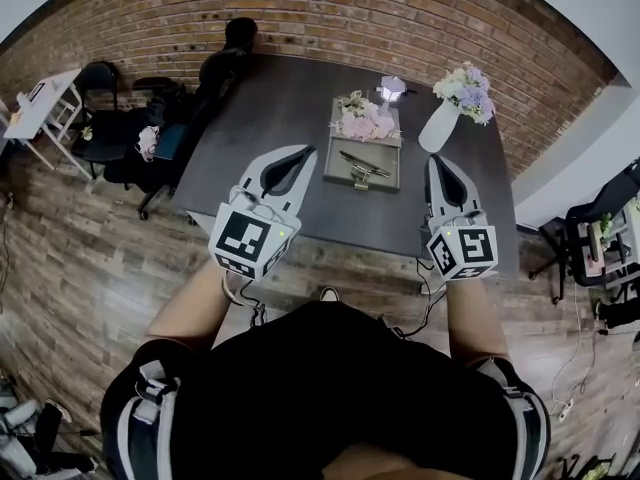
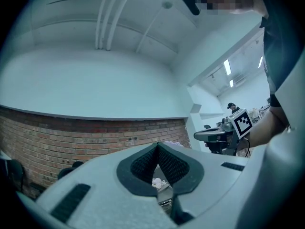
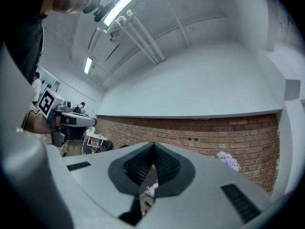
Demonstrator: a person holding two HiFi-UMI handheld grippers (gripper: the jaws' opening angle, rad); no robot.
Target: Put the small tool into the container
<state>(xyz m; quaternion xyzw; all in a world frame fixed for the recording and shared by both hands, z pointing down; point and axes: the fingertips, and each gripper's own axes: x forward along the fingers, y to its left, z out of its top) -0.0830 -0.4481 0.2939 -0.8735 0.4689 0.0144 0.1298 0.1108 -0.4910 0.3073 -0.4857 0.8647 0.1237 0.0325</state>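
A small dark metal tool (image 1: 362,167) lies on the near half of a grey rectangular container (image 1: 340,173) in the middle of the dark table (image 1: 260,108). Pink and white flowers (image 1: 362,120) fill the container's far half. My left gripper (image 1: 303,151) hovers over the table's near left part, just left of the container, shut and holding nothing. My right gripper (image 1: 436,160) is to the right of the container, also shut and empty. In the left gripper view the left gripper (image 2: 157,145) has its tips together. The right gripper (image 3: 153,144) shows the same in the right gripper view.
A white vase (image 1: 437,128) with purple flowers and a small lamp (image 1: 391,89) stand at the table's far right. Black chairs (image 1: 115,118) and a white side table (image 1: 40,103) are at the left. A brick wall runs behind, and more furniture (image 1: 600,233) is at the right.
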